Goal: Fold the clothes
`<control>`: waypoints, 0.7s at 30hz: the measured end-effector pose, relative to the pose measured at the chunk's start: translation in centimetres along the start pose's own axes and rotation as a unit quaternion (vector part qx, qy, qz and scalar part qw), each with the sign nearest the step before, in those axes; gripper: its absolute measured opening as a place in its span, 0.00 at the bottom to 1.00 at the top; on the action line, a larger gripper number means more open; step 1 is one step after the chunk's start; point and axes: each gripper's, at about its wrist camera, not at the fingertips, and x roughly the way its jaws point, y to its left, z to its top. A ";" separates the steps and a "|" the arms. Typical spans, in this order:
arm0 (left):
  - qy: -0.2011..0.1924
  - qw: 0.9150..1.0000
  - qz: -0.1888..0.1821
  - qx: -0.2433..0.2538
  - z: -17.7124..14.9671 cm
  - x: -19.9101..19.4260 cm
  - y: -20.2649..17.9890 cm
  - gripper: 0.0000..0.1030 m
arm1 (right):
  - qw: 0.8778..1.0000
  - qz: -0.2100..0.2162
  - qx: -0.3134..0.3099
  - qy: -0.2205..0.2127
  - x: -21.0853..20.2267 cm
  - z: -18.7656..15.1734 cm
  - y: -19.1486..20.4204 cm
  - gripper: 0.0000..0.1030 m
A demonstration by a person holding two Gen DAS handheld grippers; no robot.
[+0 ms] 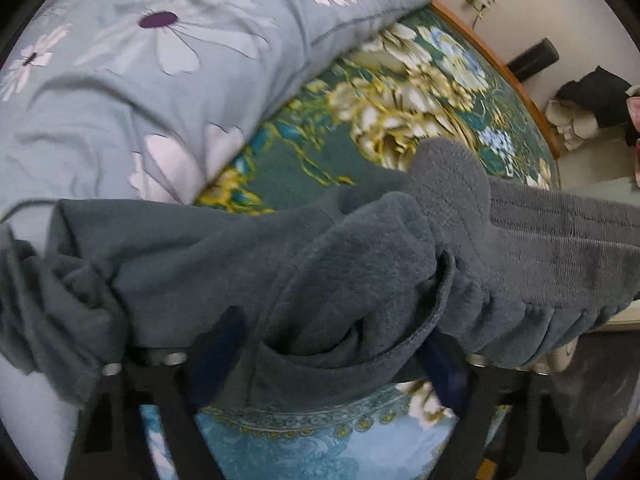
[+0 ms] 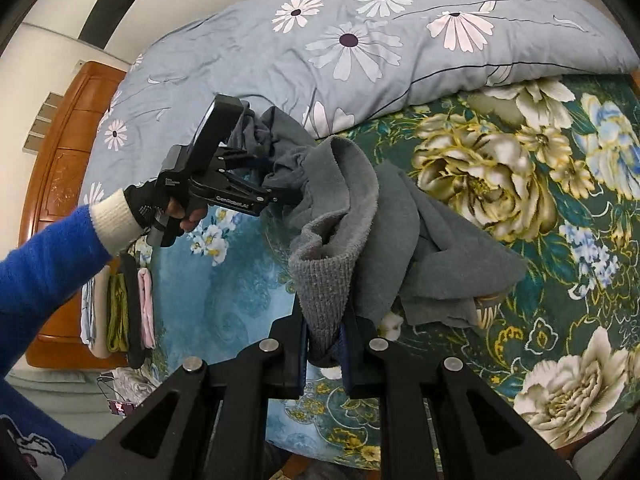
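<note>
A thick grey knit garment [image 2: 400,232] hangs bunched above the flowered bedspread [image 2: 520,184]. My right gripper [image 2: 324,344] is shut on its ribbed cuff, which stands up between the two pads. The rest of the cloth stretches away to my left gripper [image 2: 274,172], held by a gloved hand with a blue sleeve [image 2: 40,272]. In the left wrist view the garment [image 1: 360,248] drapes across and between the fingers of my left gripper [image 1: 332,348]. Its jaws stand wide apart, a fold of cloth sags in the gap, and I see no pad pressing on it.
A grey-blue duvet with daisies [image 2: 360,40] is heaped at the far side of the bed. A stack of folded clothes [image 2: 120,312] lies by the wooden headboard [image 2: 60,160]. Beyond the bed's wooden edge [image 1: 500,60] sits another pile of clothing [image 1: 592,108].
</note>
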 end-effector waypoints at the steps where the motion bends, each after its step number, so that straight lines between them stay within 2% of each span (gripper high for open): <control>1: -0.001 1.000 -0.002 -0.004 -0.1 0.0 -0.1 0.55 | 1.000 0.000 0.001 -0.001 -0.1 0.0 -0.1 0.13; 5: -0.025 0.999 0.004 -0.029 -0.7 -0.7 -0.7 0.30 | 1.000 -0.001 0.012 -0.010 -0.7 0.6 -0.7 0.13; 6: -0.039 0.998 0.007 -0.042 -1.1 -1.4 -0.8 0.20 | 1.000 0.000 0.017 -0.014 -0.8 0.9 -1.0 0.13; 7: -0.053 0.997 0.010 -0.057 -1.4 -2.0 -0.8 0.17 | 1.000 0.000 0.021 -0.020 -1.1 1.1 -1.2 0.13; 10: -0.104 0.989 0.028 -0.099 -2.3 -4.7 -1.3 0.14 | 0.999 -0.006 0.026 -0.043 -2.2 2.0 -1.3 0.13; 14: -0.195 0.967 0.061 -0.154 -4.2 -11.5 -2.9 0.14 | 0.996 -0.024 0.025 -0.085 -4.6 4.3 -1.4 0.13; 17: -0.244 0.951 0.090 -0.164 -5.1 -16.9 -5.2 0.14 | 0.991 -0.027 0.021 -0.127 -7.1 7.0 -1.2 0.13; 21: -0.289 0.937 0.122 -0.156 -4.7 -22.6 -9.3 0.14 | 0.983 -0.030 0.005 -0.179 -10.8 10.8 -0.5 0.13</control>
